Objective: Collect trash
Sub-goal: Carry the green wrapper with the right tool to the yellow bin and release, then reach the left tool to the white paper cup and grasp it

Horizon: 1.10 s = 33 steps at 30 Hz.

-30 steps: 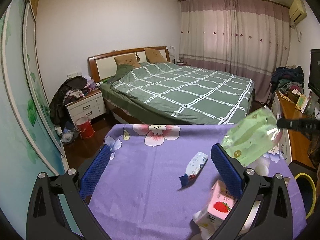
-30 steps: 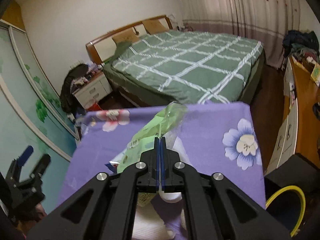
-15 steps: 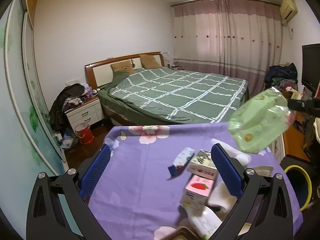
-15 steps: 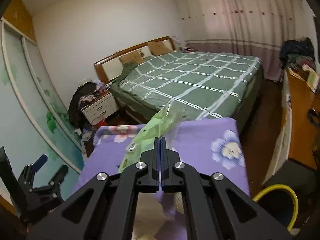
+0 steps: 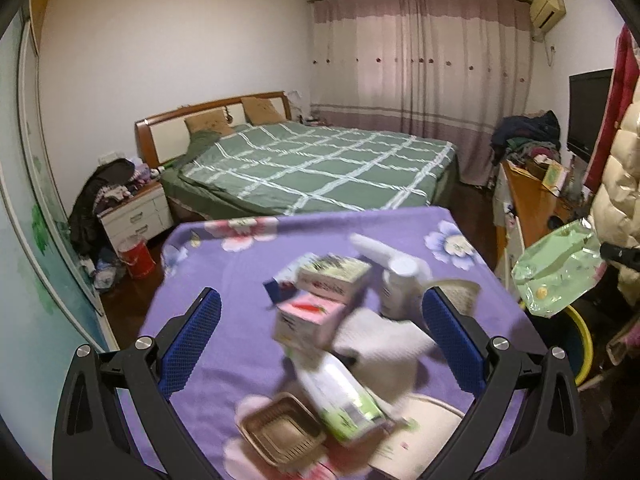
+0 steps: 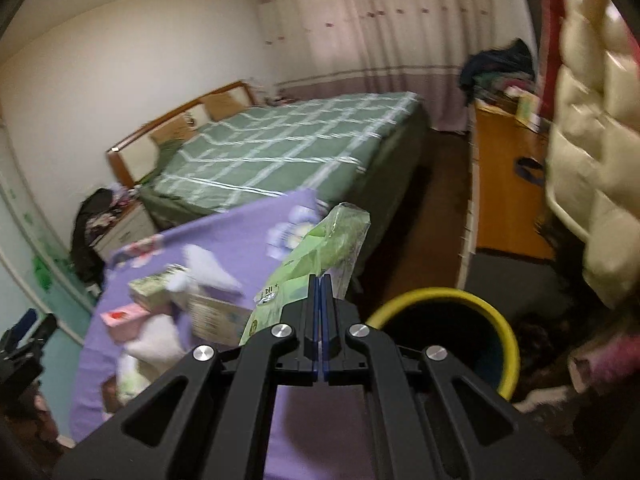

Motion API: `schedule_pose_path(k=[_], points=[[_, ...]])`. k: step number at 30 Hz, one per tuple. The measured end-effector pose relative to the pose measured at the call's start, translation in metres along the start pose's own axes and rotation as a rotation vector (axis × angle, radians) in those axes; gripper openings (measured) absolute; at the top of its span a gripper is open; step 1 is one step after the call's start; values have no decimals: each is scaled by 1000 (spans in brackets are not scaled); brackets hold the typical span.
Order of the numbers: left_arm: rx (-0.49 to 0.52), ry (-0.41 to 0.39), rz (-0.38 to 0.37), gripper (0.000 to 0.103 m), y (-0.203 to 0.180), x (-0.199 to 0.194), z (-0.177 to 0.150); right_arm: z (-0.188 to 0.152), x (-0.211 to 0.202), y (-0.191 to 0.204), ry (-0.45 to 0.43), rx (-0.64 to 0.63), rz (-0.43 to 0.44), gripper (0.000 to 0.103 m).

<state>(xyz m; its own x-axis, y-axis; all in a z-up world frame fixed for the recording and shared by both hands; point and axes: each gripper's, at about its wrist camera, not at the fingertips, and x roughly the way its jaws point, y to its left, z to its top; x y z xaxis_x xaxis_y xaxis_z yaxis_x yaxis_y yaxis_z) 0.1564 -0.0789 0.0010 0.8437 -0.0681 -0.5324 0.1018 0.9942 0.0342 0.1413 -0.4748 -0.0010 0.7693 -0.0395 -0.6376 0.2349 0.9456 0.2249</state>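
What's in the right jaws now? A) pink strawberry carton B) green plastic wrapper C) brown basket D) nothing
B: the right gripper is shut on the green wrapper, carried off the table edge near the yellow-rimmed bin; the pink carton and basket lie on the purple table.

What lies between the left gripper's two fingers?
Left wrist view: the left gripper stands open over the purple cloth, with a pink carton and white tissue between its fingers.
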Motion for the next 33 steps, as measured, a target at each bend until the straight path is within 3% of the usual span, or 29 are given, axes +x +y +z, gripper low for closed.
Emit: schedule_pose_path(k=[6,12,14,18,24,33], points=[[24,50,-31,99,-22,-6,-27,-35,16,-55,58,69,-98,1],[30,93,-46,99,-34,-10,-51,-61,48,-85,139,103,-159,4],[40,112,-45,99,-38,-10,-60,-63,54,-87,150,107,-172,5],[56,134,-53,99,-39,-9,-69,-65,57,-85,150,110,-172,22],[103,147,-81,99,-44,-8,-78,-64,48,-77,123,92,-164,26],[207,219,-207,99,-63,10,-99,-66,45,-59,121,62,-123,31]])
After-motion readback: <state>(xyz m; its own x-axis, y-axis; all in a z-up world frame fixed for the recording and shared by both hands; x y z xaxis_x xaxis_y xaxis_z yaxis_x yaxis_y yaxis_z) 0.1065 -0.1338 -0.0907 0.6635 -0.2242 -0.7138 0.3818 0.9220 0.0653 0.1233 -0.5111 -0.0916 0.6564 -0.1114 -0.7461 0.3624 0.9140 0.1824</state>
